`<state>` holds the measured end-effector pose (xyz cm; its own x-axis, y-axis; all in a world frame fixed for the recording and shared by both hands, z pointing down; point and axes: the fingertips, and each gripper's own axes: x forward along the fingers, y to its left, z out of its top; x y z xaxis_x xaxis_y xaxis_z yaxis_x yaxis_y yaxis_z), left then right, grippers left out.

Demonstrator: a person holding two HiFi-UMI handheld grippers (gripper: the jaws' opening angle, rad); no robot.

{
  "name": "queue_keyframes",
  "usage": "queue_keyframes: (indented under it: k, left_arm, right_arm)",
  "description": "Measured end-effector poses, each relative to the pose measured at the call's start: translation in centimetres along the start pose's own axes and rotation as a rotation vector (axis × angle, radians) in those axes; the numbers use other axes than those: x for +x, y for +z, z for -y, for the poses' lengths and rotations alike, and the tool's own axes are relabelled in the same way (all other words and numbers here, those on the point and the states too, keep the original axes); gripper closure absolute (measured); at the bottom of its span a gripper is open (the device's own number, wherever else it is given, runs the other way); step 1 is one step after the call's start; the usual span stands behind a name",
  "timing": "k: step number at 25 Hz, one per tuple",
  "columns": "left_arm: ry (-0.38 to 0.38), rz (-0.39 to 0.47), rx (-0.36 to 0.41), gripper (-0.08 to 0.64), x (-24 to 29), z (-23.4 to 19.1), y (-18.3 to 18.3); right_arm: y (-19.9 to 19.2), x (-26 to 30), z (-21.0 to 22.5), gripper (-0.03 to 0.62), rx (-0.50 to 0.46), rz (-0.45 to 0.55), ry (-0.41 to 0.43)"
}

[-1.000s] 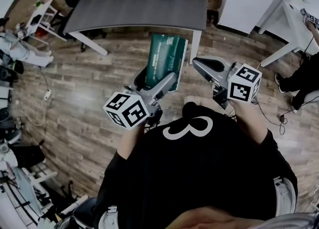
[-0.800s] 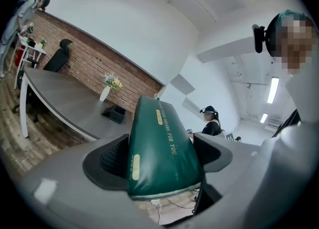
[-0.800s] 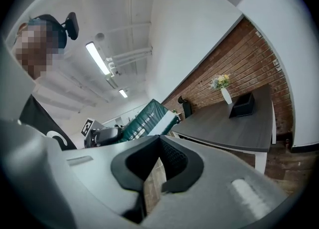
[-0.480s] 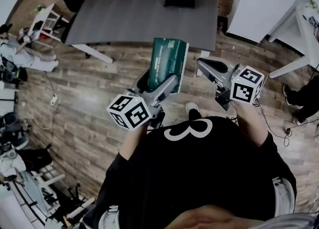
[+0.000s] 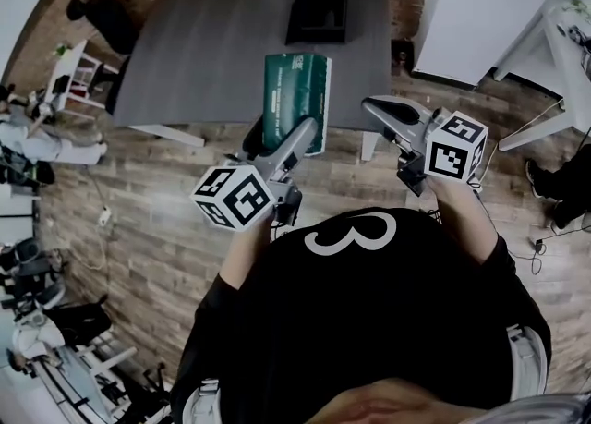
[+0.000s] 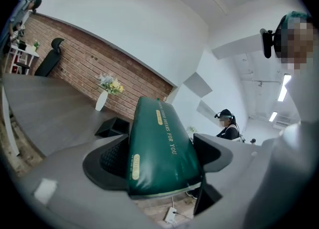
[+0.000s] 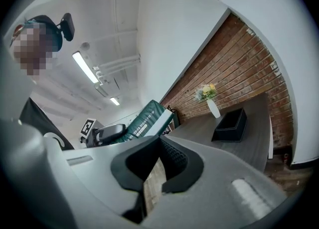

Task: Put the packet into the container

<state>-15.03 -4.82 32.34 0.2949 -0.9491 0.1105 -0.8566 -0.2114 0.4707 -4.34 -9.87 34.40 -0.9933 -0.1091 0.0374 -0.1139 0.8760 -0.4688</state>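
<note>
Overhead, my left gripper (image 5: 280, 139) clenches the near end of the long, glossy dark-green packet (image 5: 295, 99), its long axis pointing away over the grey table (image 5: 203, 62) toward the black open-topped box container (image 5: 317, 14), well beyond its far tip. Along my left jaws, the packet fills the gap, with the container ahead, slightly left. Along my right gripper (image 7: 158, 145), the jaws sit pressed together on nothing, so the left carries this.
</note>
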Motion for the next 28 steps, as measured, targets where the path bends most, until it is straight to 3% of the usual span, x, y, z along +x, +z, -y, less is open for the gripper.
queue_keyframes:
  k: [11, 28]
  left_arm:
    - [-0.050, 0.007, 0.038, 0.137, 6.4, -2.7, 3.8]
    - [-0.119, -0.046, 0.024, 0.137, 21.7, -11.3, 8.8]
  right_arm:
    - [3.9, 1.7, 4.4, 0.591, -0.046, 0.044, -0.066]
    - [7.0, 7.2, 16.0, 0.591, 0.043, 0.053, -0.232]
